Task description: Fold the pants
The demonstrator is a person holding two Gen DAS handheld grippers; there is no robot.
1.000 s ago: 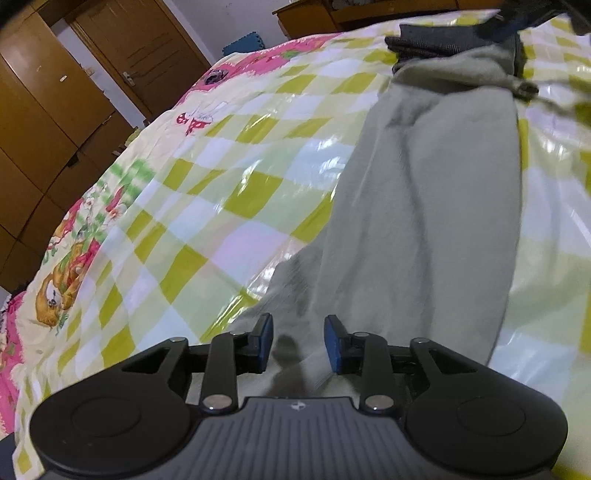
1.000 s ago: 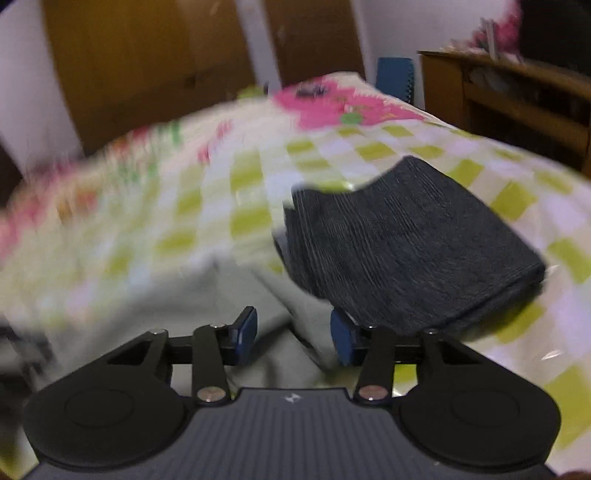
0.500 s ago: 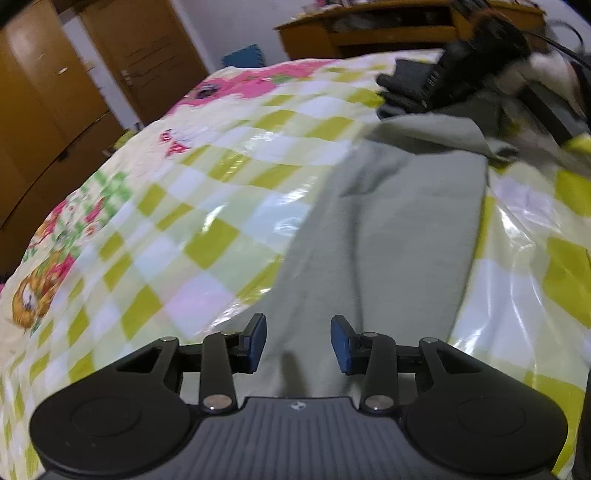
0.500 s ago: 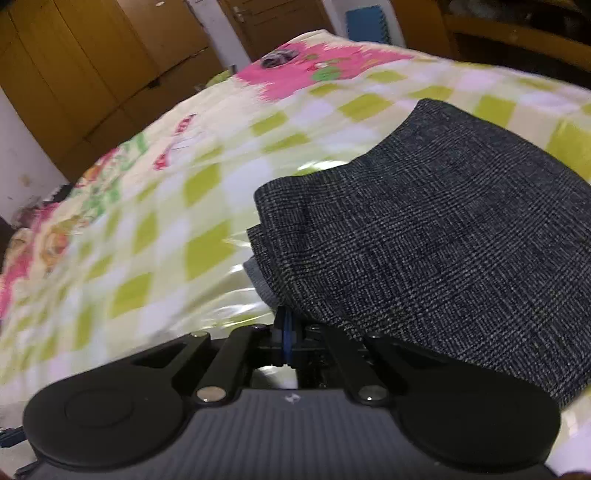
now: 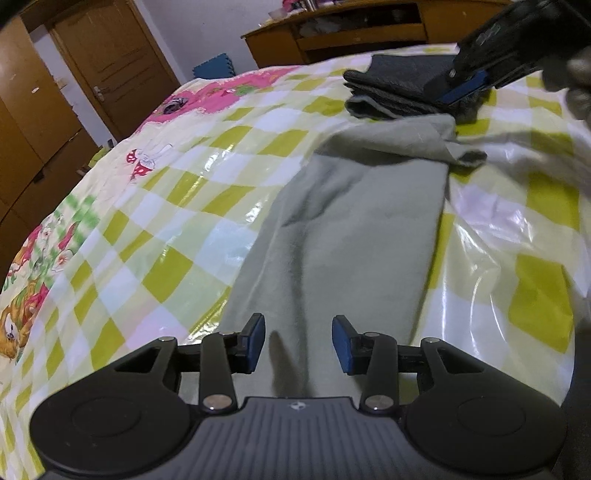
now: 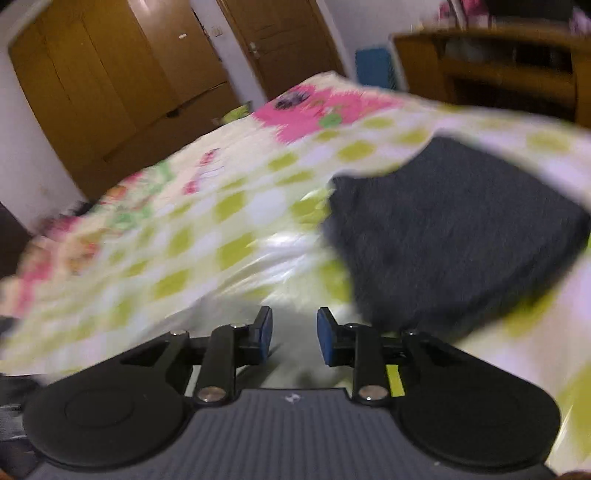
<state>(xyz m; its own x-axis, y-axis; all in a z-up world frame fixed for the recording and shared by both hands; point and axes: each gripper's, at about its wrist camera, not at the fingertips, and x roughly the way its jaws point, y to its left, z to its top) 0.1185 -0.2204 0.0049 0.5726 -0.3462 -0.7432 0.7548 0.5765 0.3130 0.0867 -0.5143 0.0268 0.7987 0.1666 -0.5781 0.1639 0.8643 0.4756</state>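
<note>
Checkered bedspread (image 5: 177,206) carries grey pants (image 5: 354,236), folded dark garment (image 5: 402,92) at their far end, left gripper (image 5: 298,341) unclenched over them, right gripper (image 6: 294,334) opening, empty.

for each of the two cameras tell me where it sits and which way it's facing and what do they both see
Left wrist: on the left hand-held gripper, aimed down along the light grey-green fabric pants on the checked bedspread; its own open fingers show, plus the right hand-held gripper far off.
Right wrist: on the right hand-held gripper, jaws opening, nothing between, facing the bedspread; blurred.
Shared: folded dark grey cloth, brown wooden door, wooden desk.
</note>
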